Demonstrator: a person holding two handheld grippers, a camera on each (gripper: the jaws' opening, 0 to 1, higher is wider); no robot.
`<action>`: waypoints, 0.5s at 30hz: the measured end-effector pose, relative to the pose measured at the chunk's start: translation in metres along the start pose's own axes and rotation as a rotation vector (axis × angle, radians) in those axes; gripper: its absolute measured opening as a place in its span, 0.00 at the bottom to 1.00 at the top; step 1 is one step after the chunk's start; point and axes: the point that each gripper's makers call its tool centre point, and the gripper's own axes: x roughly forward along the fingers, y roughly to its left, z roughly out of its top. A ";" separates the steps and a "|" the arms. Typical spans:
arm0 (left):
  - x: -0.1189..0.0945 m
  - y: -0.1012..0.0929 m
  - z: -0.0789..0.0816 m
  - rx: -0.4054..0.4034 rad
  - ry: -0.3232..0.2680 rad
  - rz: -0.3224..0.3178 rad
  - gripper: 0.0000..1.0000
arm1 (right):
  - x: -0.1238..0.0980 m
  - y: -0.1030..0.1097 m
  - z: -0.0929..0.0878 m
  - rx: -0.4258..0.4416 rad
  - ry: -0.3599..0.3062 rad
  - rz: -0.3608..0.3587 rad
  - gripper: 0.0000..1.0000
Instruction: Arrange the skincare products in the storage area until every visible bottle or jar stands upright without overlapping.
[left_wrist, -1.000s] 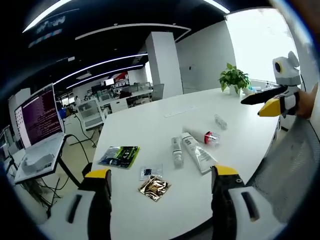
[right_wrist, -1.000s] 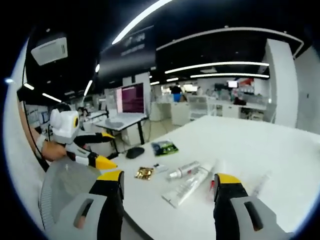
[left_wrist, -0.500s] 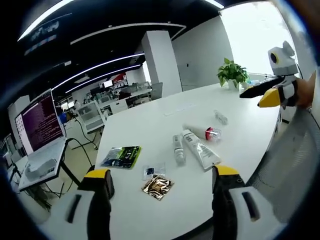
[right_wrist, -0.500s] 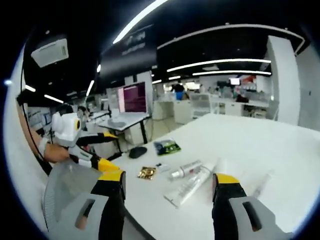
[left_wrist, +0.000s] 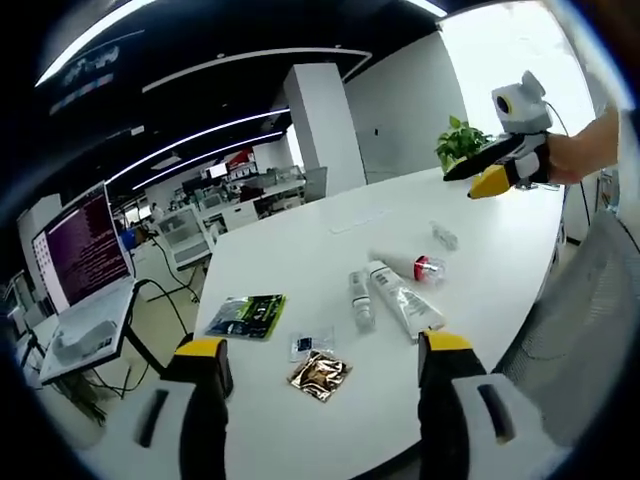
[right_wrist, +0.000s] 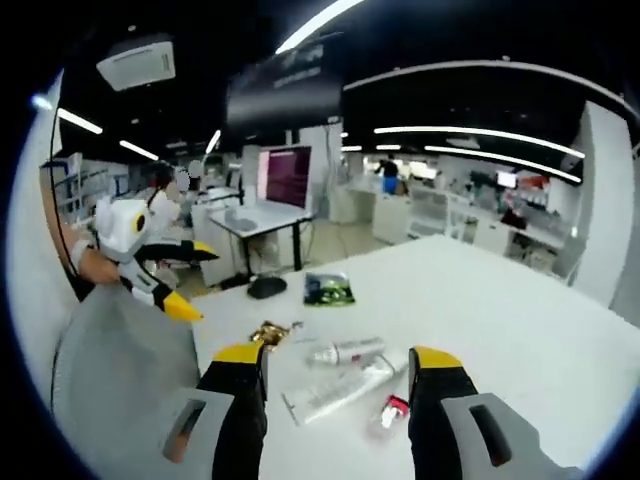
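Several skincare products lie flat on the white table (left_wrist: 300, 250): a white tube (left_wrist: 402, 300), a small pale bottle (left_wrist: 360, 298), a clear bottle with a red cap (left_wrist: 425, 268) and a small clear bottle (left_wrist: 443, 237). My left gripper (left_wrist: 325, 346) is open, above the table's near edge, well short of them. My right gripper (right_wrist: 337, 357) is open too, hovering over the tube (right_wrist: 335, 392), pale bottle (right_wrist: 345, 351) and red-capped bottle (right_wrist: 392, 410). In the left gripper view the right gripper (left_wrist: 495, 170) hangs above the far right side. The left gripper (right_wrist: 165, 270) appears at the left of the right gripper view.
A green packet (left_wrist: 245, 315), a small clear sachet (left_wrist: 308, 343) and a gold sachet (left_wrist: 318, 373) lie near the front edge. A potted plant (left_wrist: 462, 145) stands at the far end. A black mouse (right_wrist: 267, 288) and a grey chair back (right_wrist: 120, 350) are nearby.
My right gripper has moved in over the table, closer to the lying products. The left gripper has barely shifted. The products have not moved.
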 end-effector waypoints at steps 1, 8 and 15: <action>0.000 0.000 0.000 0.001 0.000 0.000 0.71 | 0.005 0.000 -0.001 -0.023 0.021 0.022 0.58; 0.001 0.000 -0.002 0.014 0.006 -0.004 0.69 | 0.038 0.001 -0.016 -0.204 0.150 0.170 0.57; 0.002 0.000 -0.006 0.022 0.022 -0.004 0.64 | 0.063 0.006 -0.055 -0.403 0.337 0.344 0.54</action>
